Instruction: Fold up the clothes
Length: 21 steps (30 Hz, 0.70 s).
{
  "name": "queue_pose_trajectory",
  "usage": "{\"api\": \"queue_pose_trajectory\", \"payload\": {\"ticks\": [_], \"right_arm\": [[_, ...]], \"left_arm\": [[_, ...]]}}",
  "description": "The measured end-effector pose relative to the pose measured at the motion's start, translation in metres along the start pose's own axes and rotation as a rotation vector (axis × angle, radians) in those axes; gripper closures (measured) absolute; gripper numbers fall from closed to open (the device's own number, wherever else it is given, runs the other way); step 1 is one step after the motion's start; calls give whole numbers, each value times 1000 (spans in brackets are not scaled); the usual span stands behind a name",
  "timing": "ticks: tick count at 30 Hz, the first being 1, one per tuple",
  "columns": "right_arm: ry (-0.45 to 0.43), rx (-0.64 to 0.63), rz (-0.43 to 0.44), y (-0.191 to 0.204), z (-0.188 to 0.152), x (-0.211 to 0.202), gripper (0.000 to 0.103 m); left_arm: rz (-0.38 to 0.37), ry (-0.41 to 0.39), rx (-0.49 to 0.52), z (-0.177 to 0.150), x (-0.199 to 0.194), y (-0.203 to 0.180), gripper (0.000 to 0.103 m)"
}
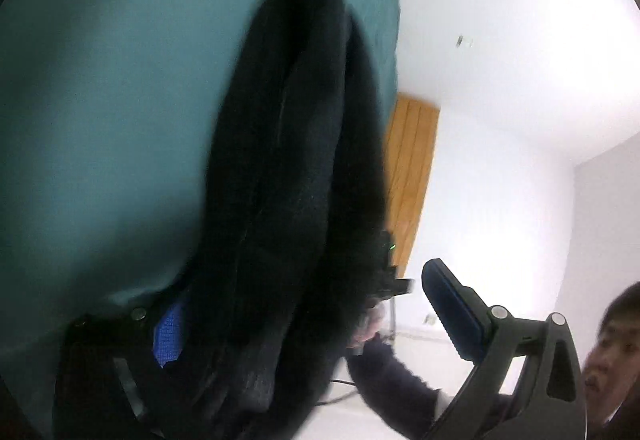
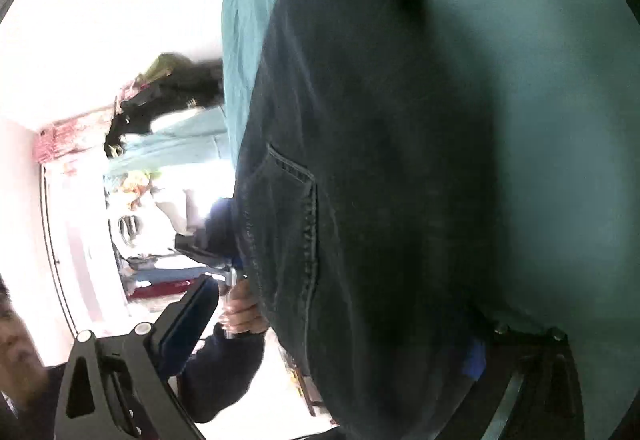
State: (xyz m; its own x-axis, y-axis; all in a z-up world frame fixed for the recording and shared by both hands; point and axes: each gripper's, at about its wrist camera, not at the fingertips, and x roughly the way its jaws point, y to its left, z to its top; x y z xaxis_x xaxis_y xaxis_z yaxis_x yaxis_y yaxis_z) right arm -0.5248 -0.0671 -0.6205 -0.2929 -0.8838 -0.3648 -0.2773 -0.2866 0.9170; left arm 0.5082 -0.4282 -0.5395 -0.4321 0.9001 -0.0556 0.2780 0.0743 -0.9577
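Hanging between the fingers of both grippers is a pair of dark jeans, heavy denim with pale topstitching and a patch pocket whose stitched edge is the sharpest detail in the right wrist view. In that view the right gripper has its fingers spread wide: the blue-padded finger stands clear of the cloth on one side, while the other finger is nearly lost in shadow behind the denim, only a patch of blue showing, so whether the cloth is pinched cannot be told. Beyond the free finger a hand grips the handle of the other tool.

Seen from the left wrist, the jeans are bunched into long soft vertical folds, blurred and almost black. The left gripper also shows fingers well apart; one ribbed blue pad is free of the fabric, the opposite pad peeks out at the denim's edge. Again, a firm hold cannot be confirmed.

Behind the denim lies a smooth teal sheet, faintly wrinkled near its edge. Past it, a slatted wooden panel is partly covered by the jeans, and the white walls are overexposed.
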Motion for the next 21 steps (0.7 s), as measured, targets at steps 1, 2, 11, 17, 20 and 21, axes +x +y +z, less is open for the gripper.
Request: {"api": "queue_pose_trajectory", "payload": {"ticks": [1,2,11,17,20,21], "right_arm": [[-4,3,25,2,4,8,0],[-9,21,65,-2,-5,-13,0],[-92,145,-27,-11,-44,-40,82],[-180,48,-49,37,-64,-59,85],[-212,11,-32,67,-80,-87,86],[-222,-1,-26,76,-86,-97,85]], "left_arm": [[-12,9,-1,1,-1,-1,0],[-28,18,-5,2,-2,-2,0],[148,116,-41,0,-48,16,61],[301,153,21,-15,-83,-19,64],[343,173,100,-36,-98,-56,65],[362,184,137,-46,-101,-71,67]]}}
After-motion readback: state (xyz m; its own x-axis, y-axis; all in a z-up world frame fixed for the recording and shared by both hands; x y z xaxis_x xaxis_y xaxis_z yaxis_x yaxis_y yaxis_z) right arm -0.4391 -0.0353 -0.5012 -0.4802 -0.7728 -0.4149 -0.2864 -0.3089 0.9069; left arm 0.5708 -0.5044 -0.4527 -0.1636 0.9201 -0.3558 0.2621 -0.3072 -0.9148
